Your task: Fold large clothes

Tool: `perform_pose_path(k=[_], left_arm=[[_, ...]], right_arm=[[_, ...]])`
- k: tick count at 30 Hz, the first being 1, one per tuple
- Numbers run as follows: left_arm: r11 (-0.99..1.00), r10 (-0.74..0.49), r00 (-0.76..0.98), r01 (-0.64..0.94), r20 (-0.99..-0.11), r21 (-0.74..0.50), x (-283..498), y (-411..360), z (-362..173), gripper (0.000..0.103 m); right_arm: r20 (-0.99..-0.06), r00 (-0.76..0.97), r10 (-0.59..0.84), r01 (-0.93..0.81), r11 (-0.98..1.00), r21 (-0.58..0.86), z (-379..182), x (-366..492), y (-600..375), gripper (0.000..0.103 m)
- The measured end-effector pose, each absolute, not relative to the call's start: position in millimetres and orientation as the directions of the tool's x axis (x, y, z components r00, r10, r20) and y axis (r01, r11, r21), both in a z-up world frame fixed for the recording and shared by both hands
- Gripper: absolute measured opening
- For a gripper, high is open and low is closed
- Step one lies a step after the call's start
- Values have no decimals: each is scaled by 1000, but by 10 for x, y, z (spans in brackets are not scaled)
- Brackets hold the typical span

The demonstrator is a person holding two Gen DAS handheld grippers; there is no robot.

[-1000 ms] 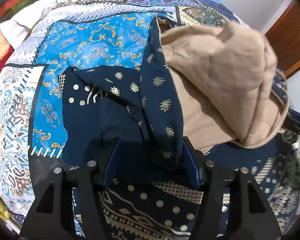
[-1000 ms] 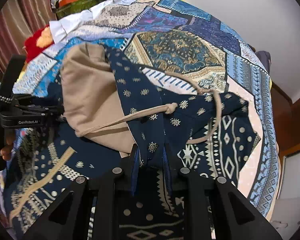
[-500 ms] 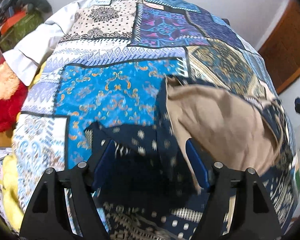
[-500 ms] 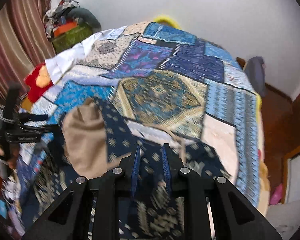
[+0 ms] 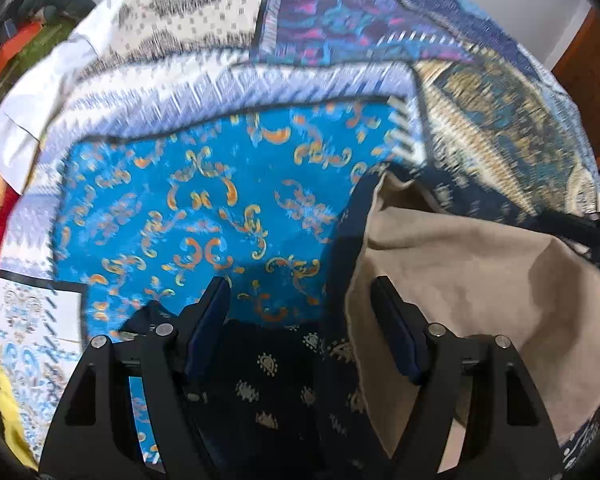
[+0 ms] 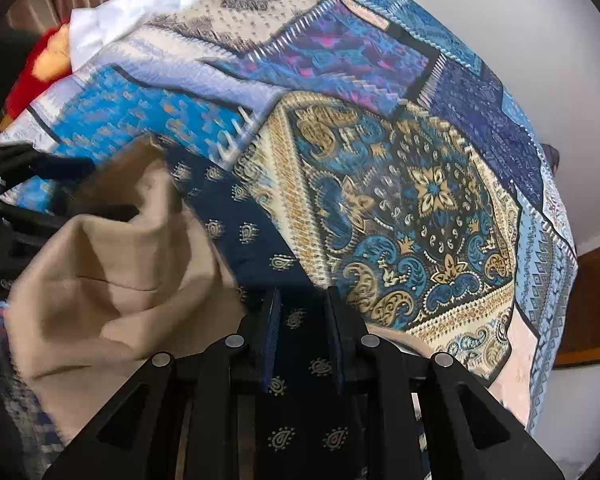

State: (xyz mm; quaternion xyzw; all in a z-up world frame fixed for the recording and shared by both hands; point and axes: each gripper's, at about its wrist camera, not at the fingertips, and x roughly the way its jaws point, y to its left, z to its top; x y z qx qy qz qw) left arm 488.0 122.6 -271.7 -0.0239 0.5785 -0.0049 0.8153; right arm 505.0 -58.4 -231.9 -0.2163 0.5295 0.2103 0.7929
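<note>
A large navy garment with small gold paisley motifs [image 5: 284,376] and a beige lining [image 5: 476,292] lies on a patchwork bedspread [image 5: 204,208]. In the left wrist view my left gripper [image 5: 300,300] has its jaws wide apart, and navy cloth lies low between the finger bases; whether it is gripped cannot be told. In the right wrist view my right gripper [image 6: 302,304] is shut on a navy strip of the garment [image 6: 300,360], with the beige lining [image 6: 112,280] bunched to its left. The left gripper shows at the left edge of the right wrist view [image 6: 24,168].
The bedspread [image 6: 412,200] has blue, purple and gold panels. A white pillow [image 6: 112,28] and a red plush item [image 6: 40,68] lie at the bed's far left. A white wall and brown wooden trim [image 5: 584,80] stand behind and to the right.
Both grippers have carried the garment forward and up over the bed. The beige lining has shifted from a raised bunch to lower beside the fingers. More bare bedspread shows ahead.
</note>
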Motion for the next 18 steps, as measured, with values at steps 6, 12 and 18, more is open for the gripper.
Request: perform_pose_path(k=[6, 12, 18], left_arm=[[991, -79, 346, -76, -935, -112, 4955, 1323, -2753, 65], [983, -137, 360, -67, -923, -172, 5052, 1245, -2632, 11], [990, -128, 461, 12, -878, -139, 4865, 1021, -2201, 6]], right_arm=[[-906, 414, 90, -512, 846, -149, -2322, 5091, -844, 83], [-913, 346, 214, -504, 864, 11, -2295, 5093, -932, 52], [-911, 308, 275, -563, 824, 58, -2193, 4873, -663, 11]])
